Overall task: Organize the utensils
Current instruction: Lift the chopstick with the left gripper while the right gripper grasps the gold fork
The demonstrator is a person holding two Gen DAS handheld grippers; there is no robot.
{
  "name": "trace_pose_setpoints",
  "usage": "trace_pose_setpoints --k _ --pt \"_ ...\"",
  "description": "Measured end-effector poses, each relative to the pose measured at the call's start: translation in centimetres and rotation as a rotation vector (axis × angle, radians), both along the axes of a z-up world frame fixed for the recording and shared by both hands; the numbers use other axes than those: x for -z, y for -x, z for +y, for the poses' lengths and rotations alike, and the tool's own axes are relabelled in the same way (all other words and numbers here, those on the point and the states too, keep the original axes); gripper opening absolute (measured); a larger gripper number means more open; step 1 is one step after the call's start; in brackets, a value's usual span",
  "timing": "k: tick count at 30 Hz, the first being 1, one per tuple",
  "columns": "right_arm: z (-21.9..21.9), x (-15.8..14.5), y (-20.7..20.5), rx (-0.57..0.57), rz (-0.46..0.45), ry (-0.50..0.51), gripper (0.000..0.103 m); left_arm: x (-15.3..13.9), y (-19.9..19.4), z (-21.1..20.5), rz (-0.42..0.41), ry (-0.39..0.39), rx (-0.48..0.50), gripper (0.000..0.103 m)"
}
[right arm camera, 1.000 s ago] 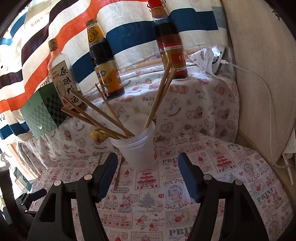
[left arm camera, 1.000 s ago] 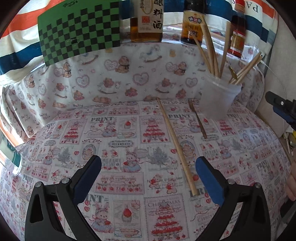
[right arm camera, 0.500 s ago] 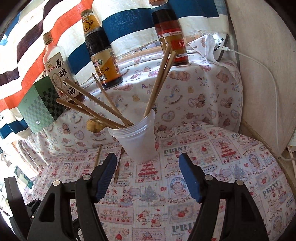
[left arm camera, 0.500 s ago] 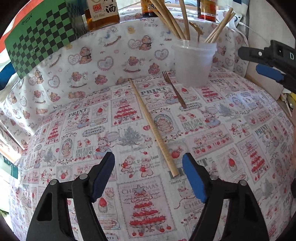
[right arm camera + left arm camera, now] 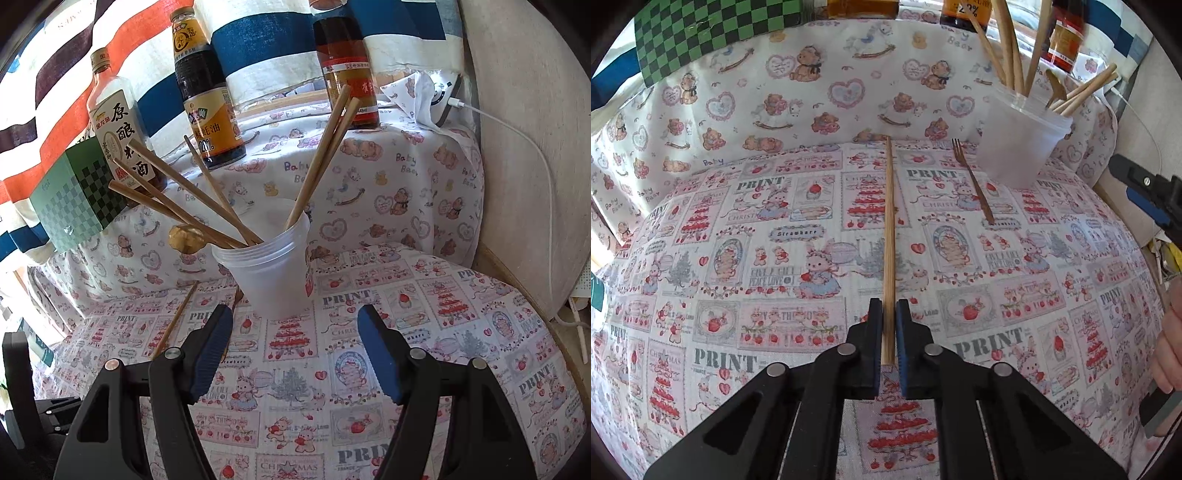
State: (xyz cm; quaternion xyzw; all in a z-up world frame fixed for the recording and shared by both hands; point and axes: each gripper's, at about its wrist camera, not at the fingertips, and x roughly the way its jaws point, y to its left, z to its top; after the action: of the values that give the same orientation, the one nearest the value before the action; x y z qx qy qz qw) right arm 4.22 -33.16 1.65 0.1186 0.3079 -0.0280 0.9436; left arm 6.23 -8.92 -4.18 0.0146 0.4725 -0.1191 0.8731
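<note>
The near end of the loose chopstick [image 5: 889, 236] is hidden between the blue pads of the left gripper [image 5: 888, 332], which has clamped narrow onto it; whether that end is lifted off the cloth cannot be told. In the right wrist view only a short stretch of this chopstick [image 5: 173, 321] shows, to the left of the plastic cup [image 5: 269, 273], the rest cut off behind the right gripper's finger. The small fork [image 5: 973, 184], plain in the left wrist view just left of the cup [image 5: 1019, 147], is almost wholly hidden in the right wrist view. The bottles stand behind the cup: the left view cuts them off at the top edge, while the right view shows the cooking wine bottle [image 5: 122, 133], the dark sauce bottle [image 5: 207, 103] and a third bottle [image 5: 347, 70] whose cap is cropped. The cup holds several chopsticks leaning outward and a gold spoon [image 5: 186, 238] whose handle is hard to trace. The right gripper [image 5: 295, 350] stands wide with nothing between its pads, on the near side of the cup above the patterned bench cloth [image 5: 461, 332]. A green checkered box [image 5: 77, 199] sits left of the cup.
</note>
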Motion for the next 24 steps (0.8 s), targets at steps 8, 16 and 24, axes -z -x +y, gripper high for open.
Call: trace_pose_setpoints --k 8,16,24 --pt "4.2 1.0 0.2 -0.220 0.091 0.033 0.072 -4.3 1.6 2.3 -0.184 0.089 -0.069 0.006" --pt "7.3 3.4 -5.3 -0.219 0.316 0.032 0.058 -6.2 2.1 6.2 -0.316 0.144 -0.250 0.007" --pt "9.5 6.8 -9.6 -0.131 0.374 0.113 0.037 -7.4 2.7 8.5 -0.394 0.234 -0.300 0.006"
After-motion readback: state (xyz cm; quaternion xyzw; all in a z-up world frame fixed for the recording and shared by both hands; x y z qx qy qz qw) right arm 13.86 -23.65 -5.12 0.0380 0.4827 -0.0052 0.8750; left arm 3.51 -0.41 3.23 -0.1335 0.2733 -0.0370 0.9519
